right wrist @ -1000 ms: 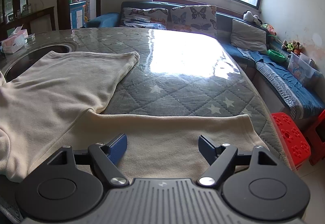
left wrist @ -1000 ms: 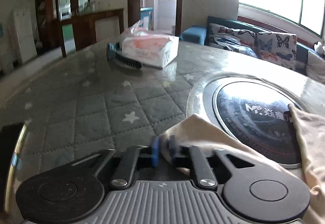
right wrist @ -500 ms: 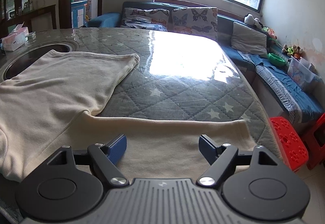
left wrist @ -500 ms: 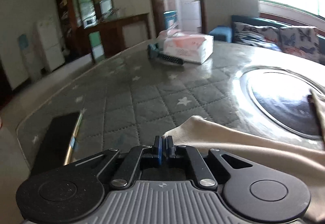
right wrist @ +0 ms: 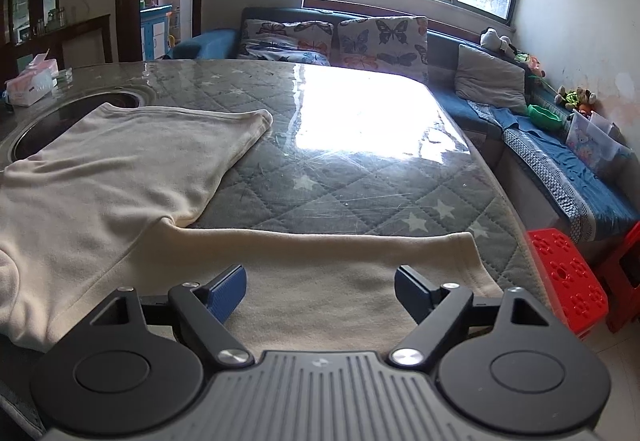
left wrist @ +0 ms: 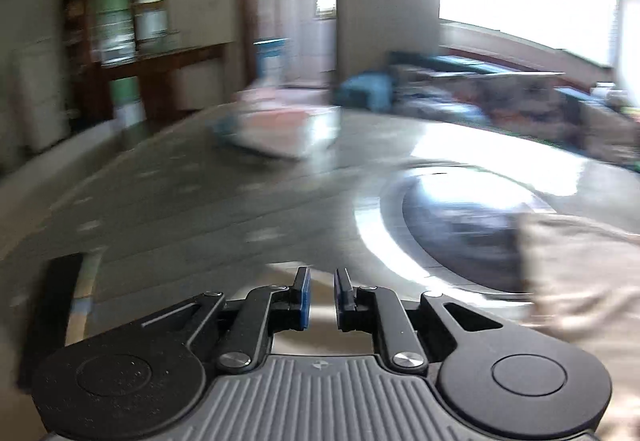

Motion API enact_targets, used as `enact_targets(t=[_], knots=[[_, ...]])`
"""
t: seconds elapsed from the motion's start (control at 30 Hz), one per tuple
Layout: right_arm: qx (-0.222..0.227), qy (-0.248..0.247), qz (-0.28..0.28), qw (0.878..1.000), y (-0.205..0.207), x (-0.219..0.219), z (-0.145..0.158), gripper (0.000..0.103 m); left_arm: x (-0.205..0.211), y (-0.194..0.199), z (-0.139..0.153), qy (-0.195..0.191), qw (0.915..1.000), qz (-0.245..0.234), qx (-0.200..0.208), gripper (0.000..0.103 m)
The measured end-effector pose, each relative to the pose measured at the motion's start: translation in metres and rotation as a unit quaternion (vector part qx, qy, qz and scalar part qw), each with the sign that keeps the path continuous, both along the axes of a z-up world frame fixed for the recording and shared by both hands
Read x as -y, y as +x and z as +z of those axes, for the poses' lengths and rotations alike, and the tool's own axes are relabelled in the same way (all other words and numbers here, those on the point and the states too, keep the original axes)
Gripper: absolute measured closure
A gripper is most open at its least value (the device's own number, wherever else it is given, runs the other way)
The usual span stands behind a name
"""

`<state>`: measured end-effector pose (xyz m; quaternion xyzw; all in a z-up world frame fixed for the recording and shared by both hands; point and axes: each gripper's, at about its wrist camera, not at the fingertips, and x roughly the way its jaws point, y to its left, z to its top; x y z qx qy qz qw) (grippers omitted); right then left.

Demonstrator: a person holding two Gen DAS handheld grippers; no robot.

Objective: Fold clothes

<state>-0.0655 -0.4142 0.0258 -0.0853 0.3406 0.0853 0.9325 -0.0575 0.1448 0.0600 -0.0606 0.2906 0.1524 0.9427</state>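
A cream long-sleeved garment [right wrist: 120, 177] lies spread on the quilted, glass-topped table [right wrist: 320, 177]. One sleeve [right wrist: 340, 265] stretches along the near edge. My right gripper [right wrist: 320, 277] hovers just above that sleeve, open wide, with nothing between its fingers. The left wrist view is motion-blurred. There, my left gripper [left wrist: 320, 277] has its blue pads a narrow gap apart, and cream cloth shows below and behind the gap. More of the garment [left wrist: 576, 273] lies to its right.
A tissue box [left wrist: 280, 129] sits far back on the table. A round dark inset plate [left wrist: 452, 225] lies partly under the garment. A flat black object [left wrist: 56, 305] rests near the left edge. A sofa [right wrist: 360, 37] and a red stool [right wrist: 568, 273] stand beyond the table.
My left gripper was shut on the cloth's edge; its pads have now parted slightly and the view swings fast. The right gripper stays open over the sleeve, barely moved.
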Motion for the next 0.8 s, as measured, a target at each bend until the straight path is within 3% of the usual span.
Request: enact_targets(t=[0.13, 0.3, 0.5, 0.63, 0.8], knots=[[-0.001, 0.002, 0.005, 1.000, -0.001, -0.004, -0.002, 0.020, 0.048, 0.015, -0.001, -0.033, 0.9939, -0.105, 0.009, 0.090], [-0.003, 0.004, 0.006, 1.000, -0.003, -0.006, -0.004, 0.020, 0.098, 0.035, -0.012, -0.053, 0.9801, -0.191, -0.004, 0.090], [-0.007, 0.004, -0.006, 1.000, -0.006, 0.002, -0.006, 0.020, 0.107, 0.048, -0.040, -0.049, 0.9803, -0.186, -0.045, 0.090], [-0.011, 0.005, -0.015, 1.000, -0.011, 0.008, -0.006, 0.020, 0.103, 0.037, -0.040, -0.051, 0.9798, -0.189, -0.042, 0.090], [-0.008, 0.007, 0.028, 1.000, -0.016, -0.014, -0.002, 0.020, 0.123, 0.010, -0.030, -0.028, 0.9685, -0.244, -0.039, 0.090]])
